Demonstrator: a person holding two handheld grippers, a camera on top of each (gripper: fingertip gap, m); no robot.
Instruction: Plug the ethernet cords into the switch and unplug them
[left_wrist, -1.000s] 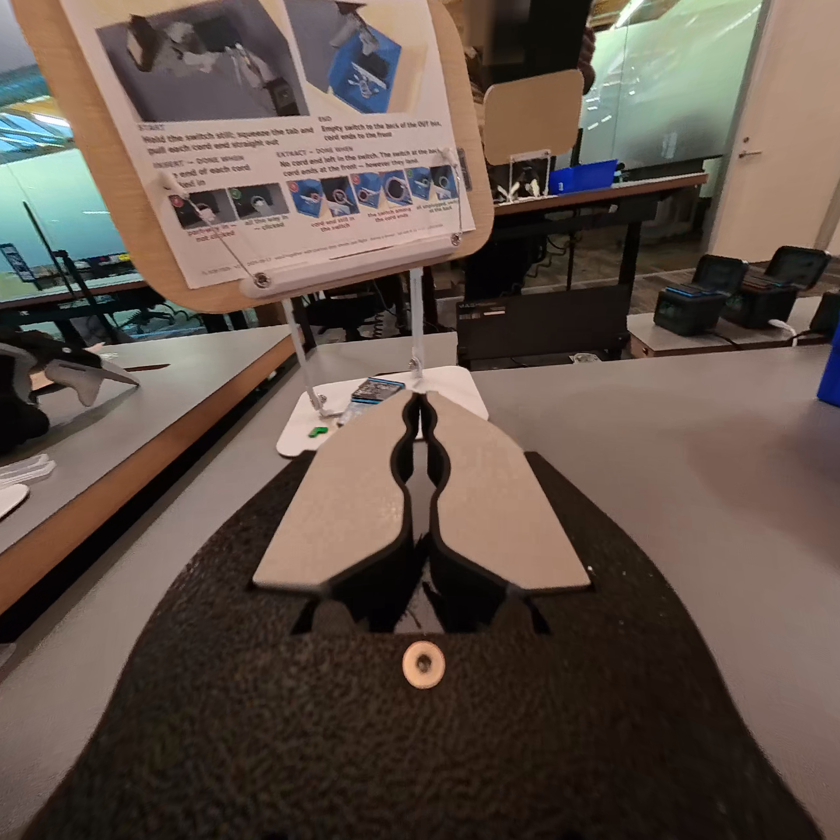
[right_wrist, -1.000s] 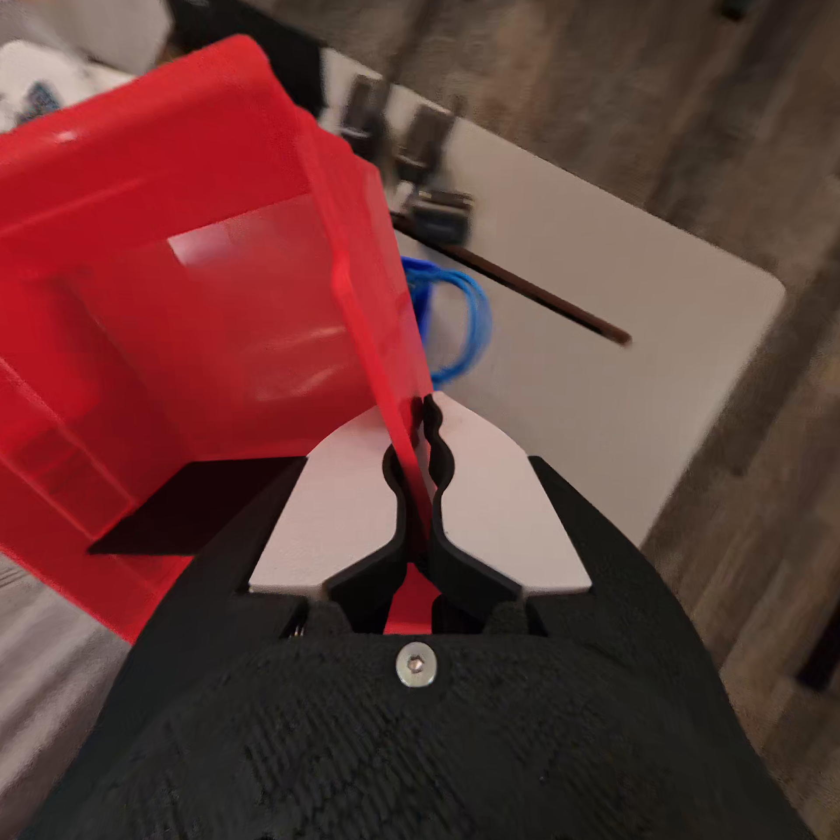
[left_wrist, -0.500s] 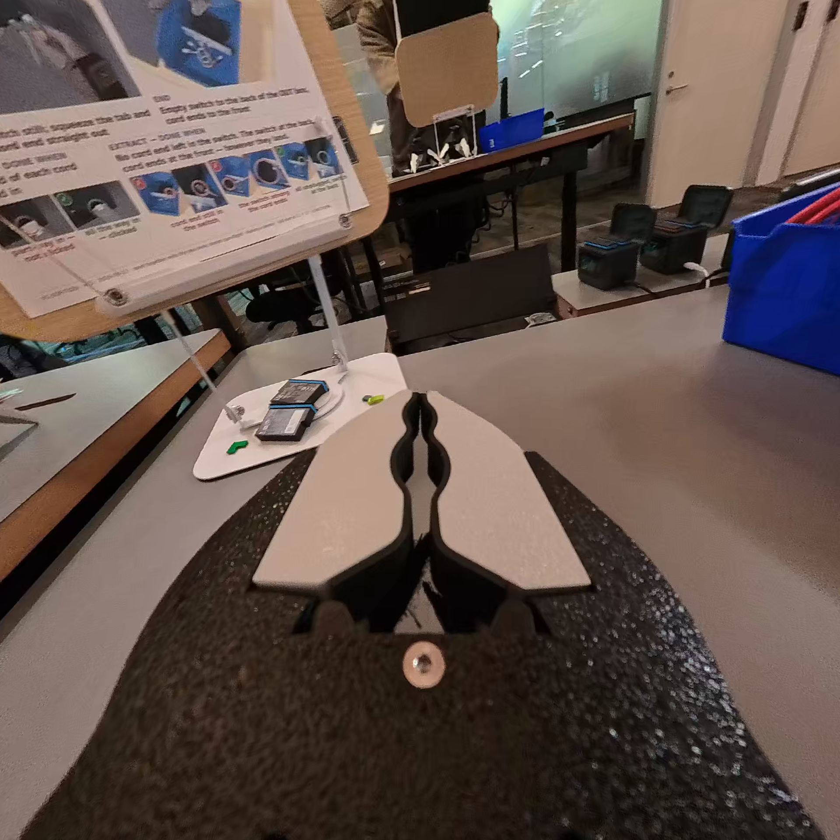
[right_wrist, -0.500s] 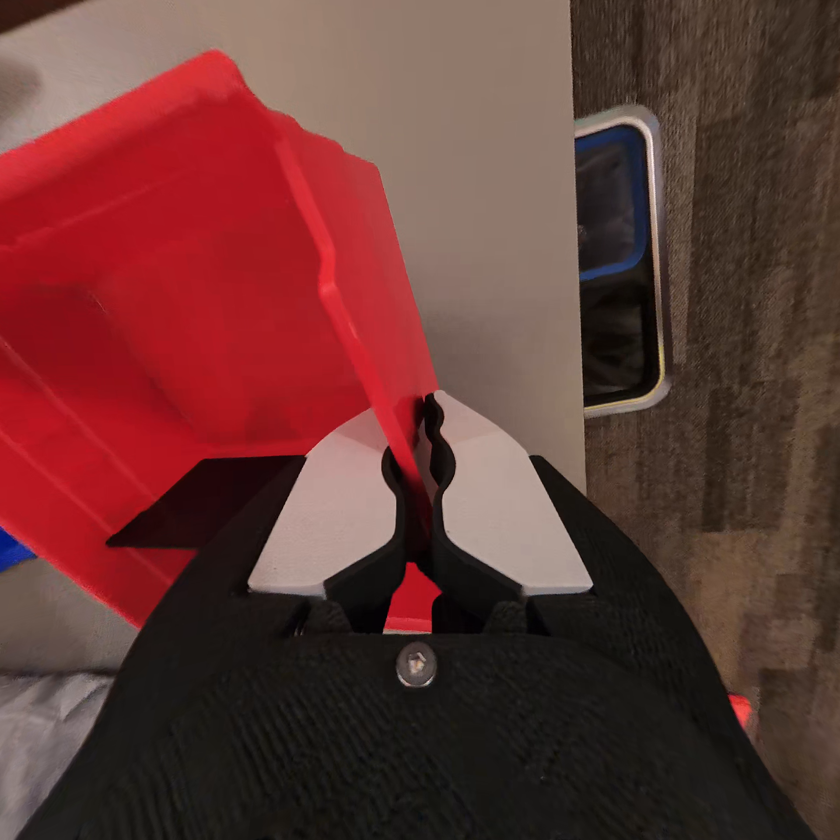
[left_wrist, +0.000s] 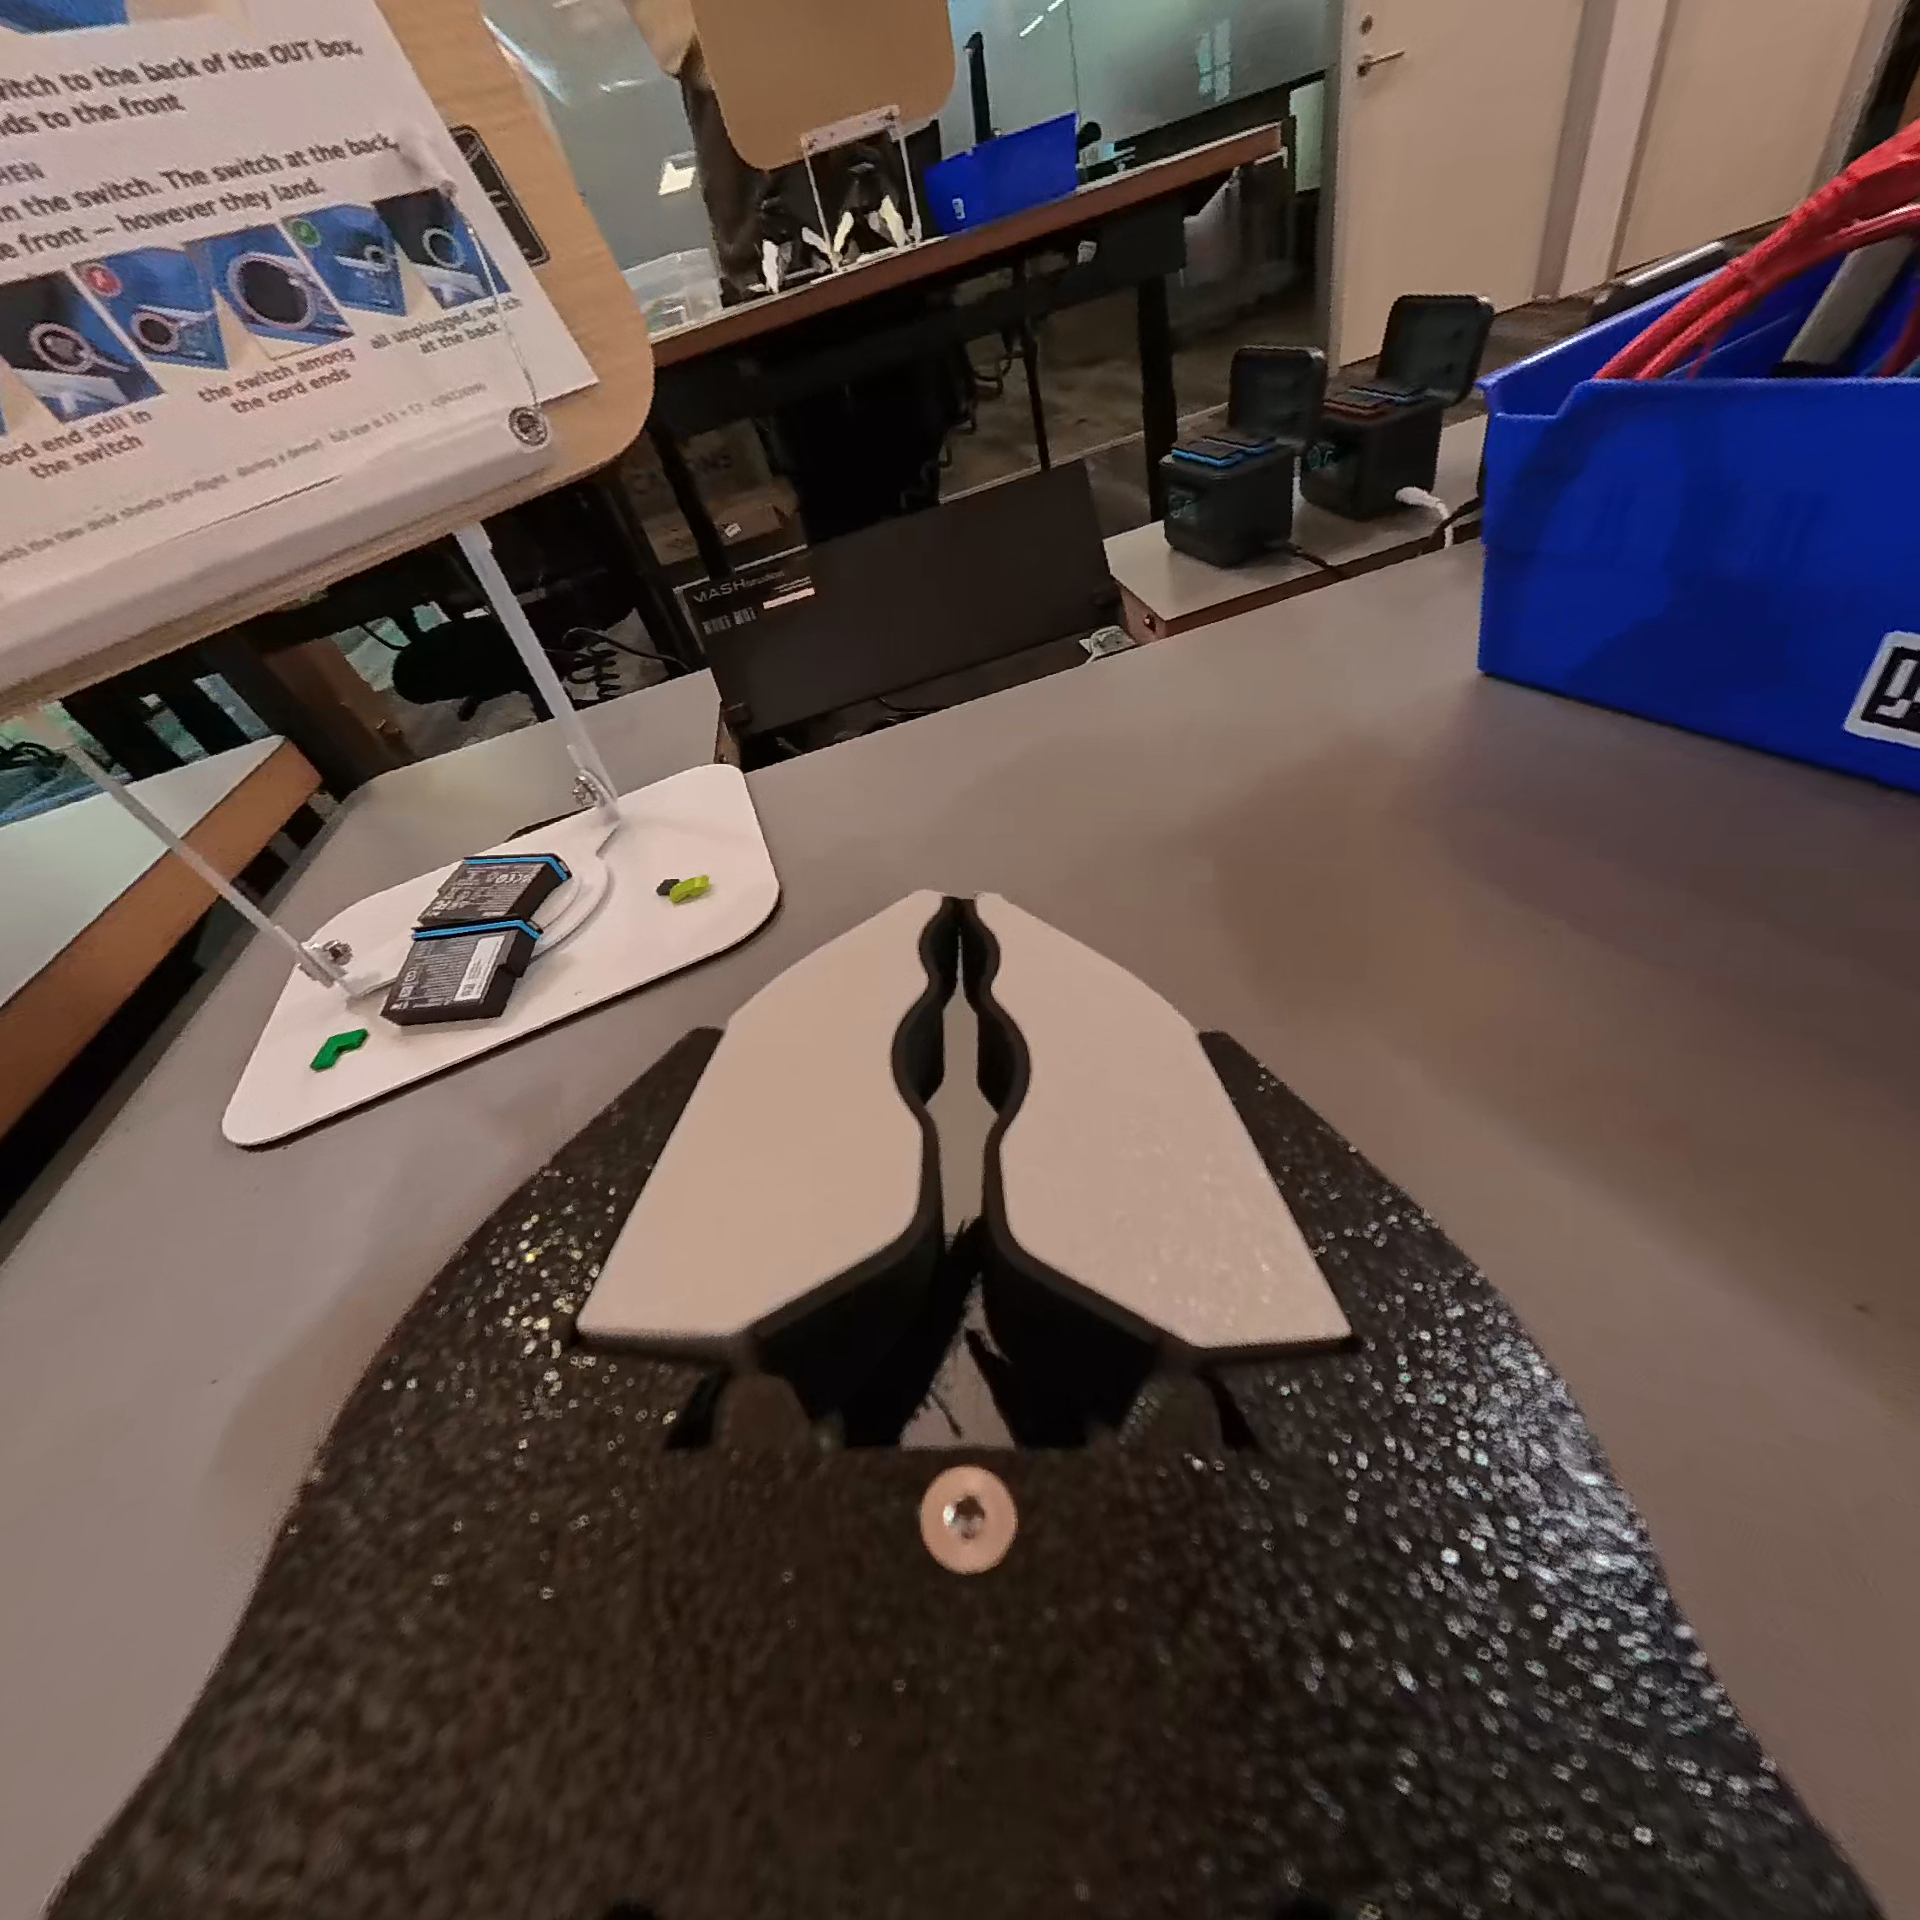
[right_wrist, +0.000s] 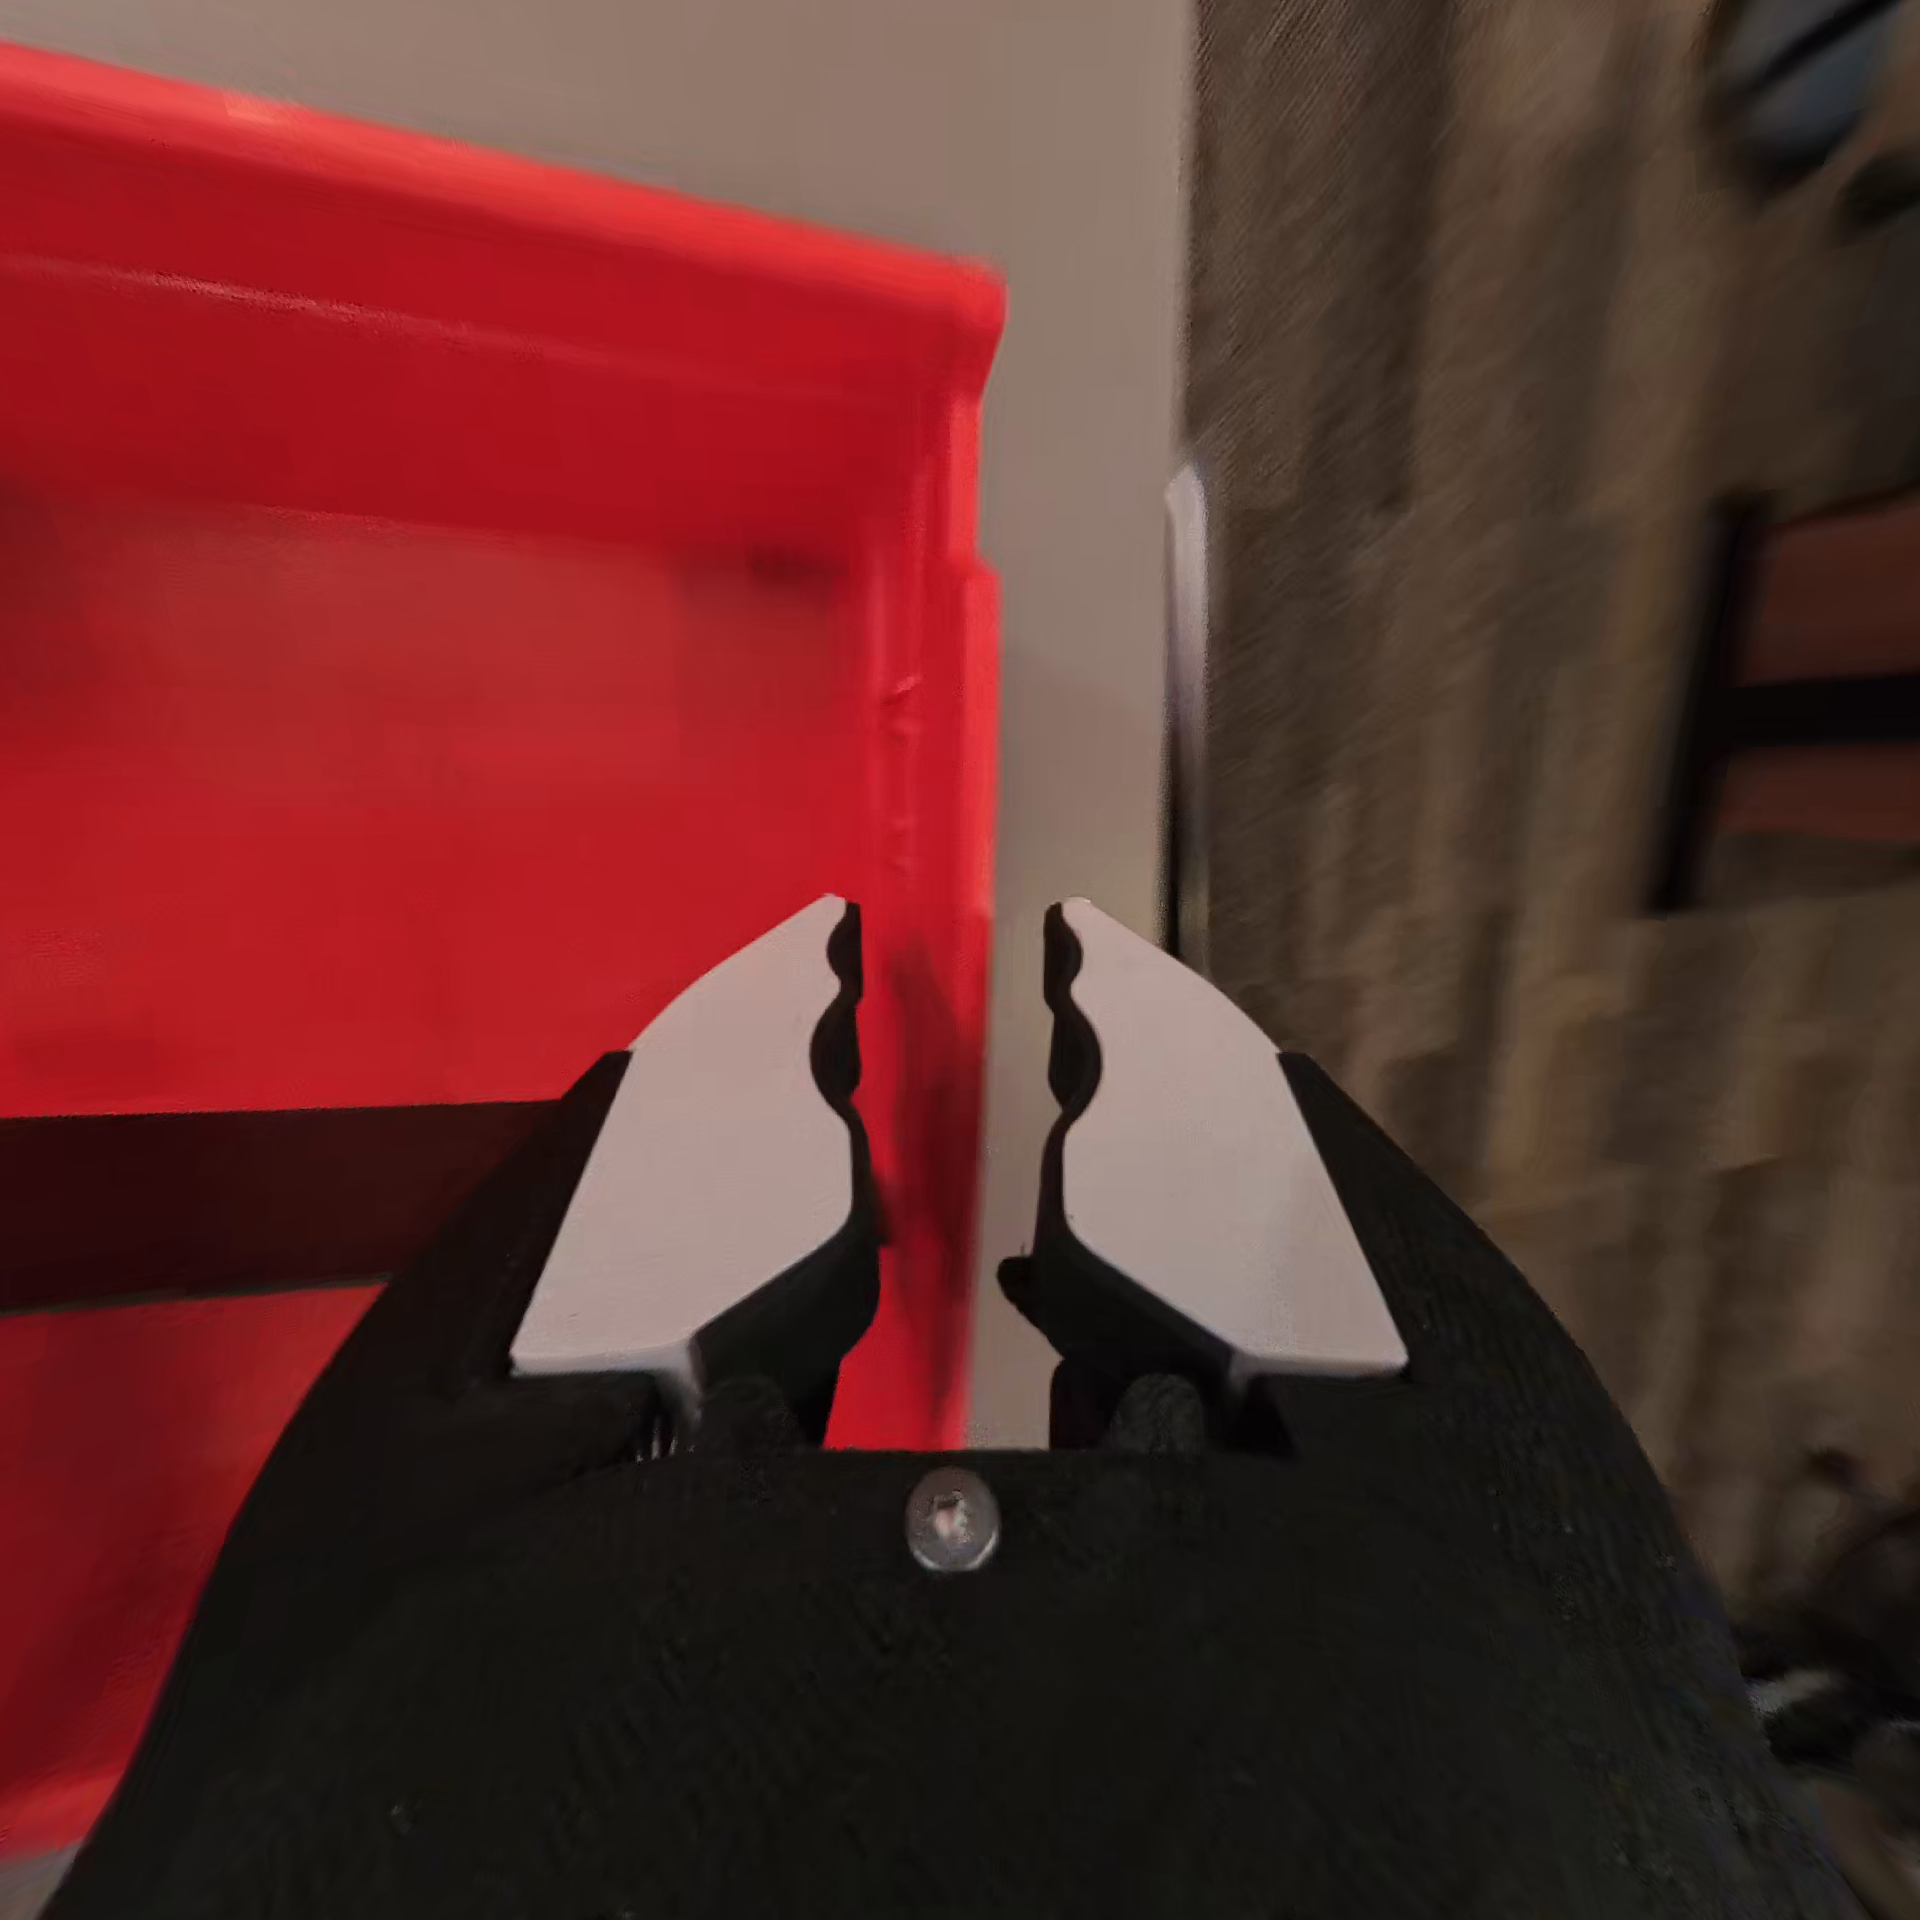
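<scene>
While left gripper (left_wrist: 958, 914) is hovering over grey surface (left_wrist: 1351, 935), jaws pressed together, holding nothing, right gripper (right_wrist: 951, 914) jaws are spreading around red bin (right_wrist: 416, 675) wall, frame centre.

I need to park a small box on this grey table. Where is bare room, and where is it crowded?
Bare: the grey table between the white stand base on the left and the blue bin on the right, ahead of the shut left gripper. Crowded: the base carries two black batteries. The open right gripper straddles the red bin wall.
</scene>
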